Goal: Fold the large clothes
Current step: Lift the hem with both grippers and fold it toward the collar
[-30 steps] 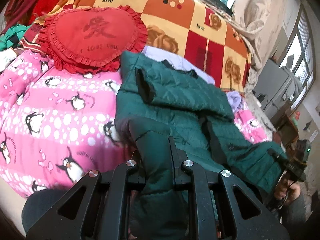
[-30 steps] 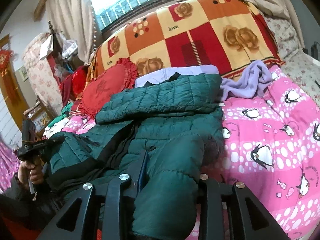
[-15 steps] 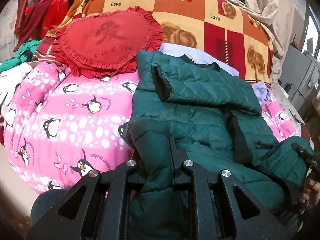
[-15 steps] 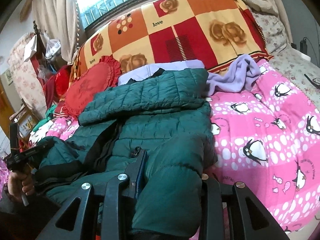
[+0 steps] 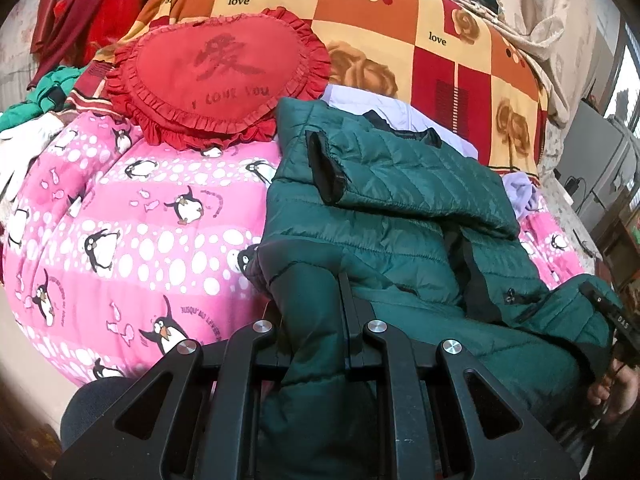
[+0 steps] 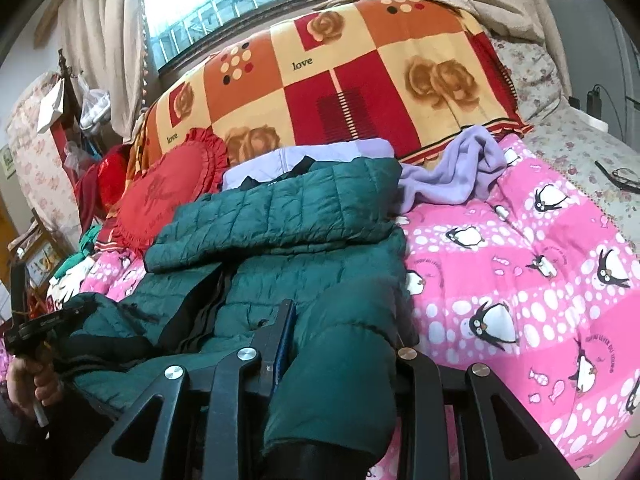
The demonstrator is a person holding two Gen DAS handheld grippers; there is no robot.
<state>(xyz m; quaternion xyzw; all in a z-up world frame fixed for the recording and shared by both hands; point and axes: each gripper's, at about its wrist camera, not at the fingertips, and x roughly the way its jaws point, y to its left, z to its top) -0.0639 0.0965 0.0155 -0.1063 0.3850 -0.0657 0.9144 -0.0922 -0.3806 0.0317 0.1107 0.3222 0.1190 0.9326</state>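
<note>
A dark green quilted jacket (image 5: 400, 208) lies on the bed over a pink penguin blanket (image 5: 140, 232), one sleeve folded across its chest. My left gripper (image 5: 308, 292) is shut on the jacket's lower left hem corner. My right gripper (image 6: 340, 320) is shut on the lower right hem corner of the jacket (image 6: 304, 240). Both corners are lifted at the bed's near edge. The right gripper also shows at the right edge of the left wrist view (image 5: 612, 316), and the left gripper shows at the left edge of the right wrist view (image 6: 40, 320).
A red heart-shaped pillow (image 5: 216, 76) lies beyond the jacket on the left. A lilac garment (image 6: 452, 168) lies behind and to the right of the jacket. A checked rose blanket (image 6: 352, 80) covers the bedhead. Clothes (image 5: 40, 92) are piled at the far left.
Both grippers have pulled back and up with the hem corners still held, so the jacket's lower part is drawn toward the near bed edge.
</note>
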